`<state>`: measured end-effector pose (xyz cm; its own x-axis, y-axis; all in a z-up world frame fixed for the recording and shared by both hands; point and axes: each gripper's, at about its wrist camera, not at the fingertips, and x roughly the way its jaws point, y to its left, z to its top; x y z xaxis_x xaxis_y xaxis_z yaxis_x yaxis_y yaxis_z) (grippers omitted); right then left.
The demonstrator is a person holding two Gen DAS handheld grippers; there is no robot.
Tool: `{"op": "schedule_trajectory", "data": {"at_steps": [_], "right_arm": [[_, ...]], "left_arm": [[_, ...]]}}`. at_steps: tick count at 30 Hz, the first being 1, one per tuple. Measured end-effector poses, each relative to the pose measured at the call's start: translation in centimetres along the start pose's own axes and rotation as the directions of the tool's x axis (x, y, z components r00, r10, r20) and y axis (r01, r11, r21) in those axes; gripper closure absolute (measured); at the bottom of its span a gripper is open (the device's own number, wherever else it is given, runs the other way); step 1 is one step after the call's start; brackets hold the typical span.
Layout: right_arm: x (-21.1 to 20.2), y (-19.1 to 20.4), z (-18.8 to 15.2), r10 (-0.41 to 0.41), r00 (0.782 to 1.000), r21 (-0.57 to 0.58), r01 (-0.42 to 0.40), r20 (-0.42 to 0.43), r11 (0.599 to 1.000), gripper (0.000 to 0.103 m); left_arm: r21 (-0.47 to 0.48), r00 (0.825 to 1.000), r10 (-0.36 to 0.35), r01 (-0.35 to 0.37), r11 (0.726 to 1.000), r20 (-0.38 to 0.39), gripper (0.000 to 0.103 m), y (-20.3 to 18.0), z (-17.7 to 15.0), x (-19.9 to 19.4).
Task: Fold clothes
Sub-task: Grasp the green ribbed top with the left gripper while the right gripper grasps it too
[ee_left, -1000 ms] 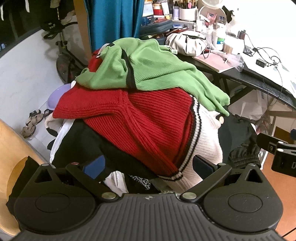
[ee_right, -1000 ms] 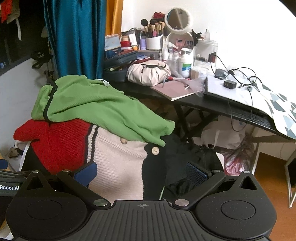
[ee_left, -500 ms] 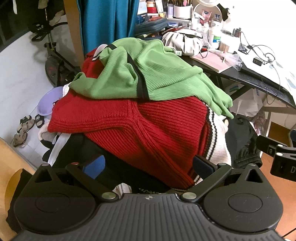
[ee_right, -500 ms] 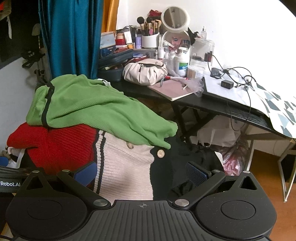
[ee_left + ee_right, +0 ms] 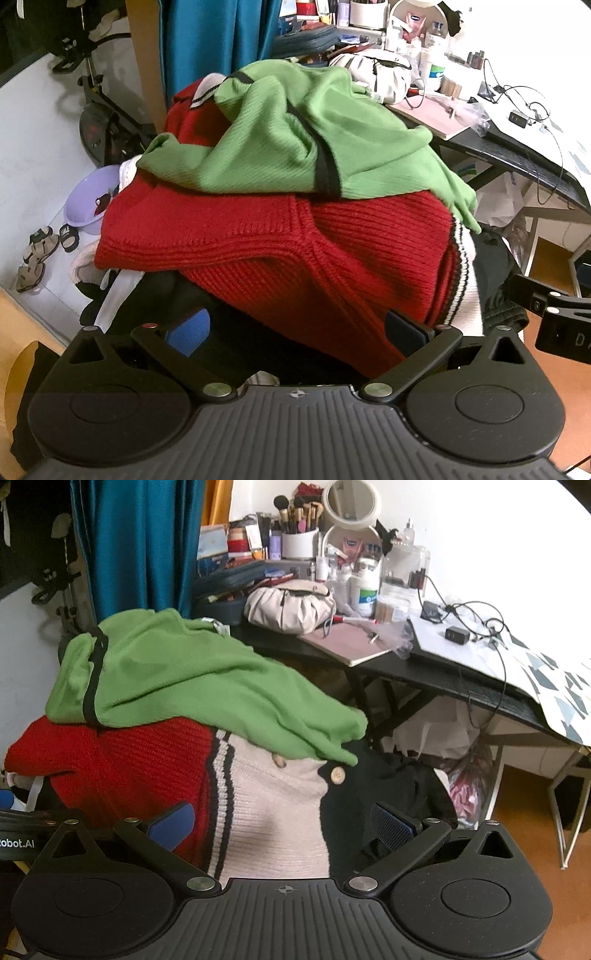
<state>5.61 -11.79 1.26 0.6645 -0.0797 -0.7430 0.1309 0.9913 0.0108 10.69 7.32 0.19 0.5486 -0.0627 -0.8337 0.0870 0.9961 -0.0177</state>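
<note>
Both the left gripper (image 5: 295, 325) and right gripper (image 5: 282, 825) stood spread, empty. Just ahead, a crumpled green ribbed-knit top (image 5: 295, 144) crowned the unfolded heap, over a red-and-cream chunky knit cardigan (image 5: 147, 760). Pinching the green top's edges alone should lift it cleanly.

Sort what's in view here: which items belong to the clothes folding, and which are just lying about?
Part of the job:
green knit top, on top of the pile
red, cream and black cardigan under it
left gripper and right gripper, both open

Just lying about:
cream bag
round mirror
makeup brush cup
pink notebook
lilac basin
sandals
</note>
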Motion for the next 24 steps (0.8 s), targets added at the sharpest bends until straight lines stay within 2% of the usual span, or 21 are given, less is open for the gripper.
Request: {"op": "schedule_trajectory", "data": {"at_steps": [3, 11, 12, 20, 24], "right_arm": [[0.5, 0.8, 0.1, 0.002, 1.000, 0.001, -0.002, -0.013, 1.000, 0.001], [0.8, 1.5, 1.2, 0.013, 1.000, -0.014, -0.013, 0.012, 1.000, 0.001], [0.8, 1.3, 1.5, 0.011, 1.000, -0.010, -0.011, 0.017, 1.000, 0.001], [1.8, -1.5, 5.1, 0.007, 0.999, 0.033, -0.008, 0.045, 0.999, 0.001], [3.5, -3.4, 7.5, 0.021, 0.998, 0.092, -0.026, 0.061, 0.995, 0.001]], "left_arm": [[0.002, 1.000, -0.001, 0.001, 1.000, -0.002, 0.000, 0.7, 0.0, 0.3], [0.019, 0.997, -0.008, 0.007, 1.000, 0.075, 0.000, 2.5, 0.3, -0.1], [0.038, 0.994, -0.033, 0.029, 0.999, 0.106, 0.000, 2.6, 0.5, -0.5], [0.192, 0.966, -0.066, 0.017, 0.981, 0.252, 0.000, 2.1, 4.3, -2.6], [0.208, 0.964, -0.064, 0.009, 0.978, 0.259, 0.000, 2.2, 7.3, -2.3]]}}
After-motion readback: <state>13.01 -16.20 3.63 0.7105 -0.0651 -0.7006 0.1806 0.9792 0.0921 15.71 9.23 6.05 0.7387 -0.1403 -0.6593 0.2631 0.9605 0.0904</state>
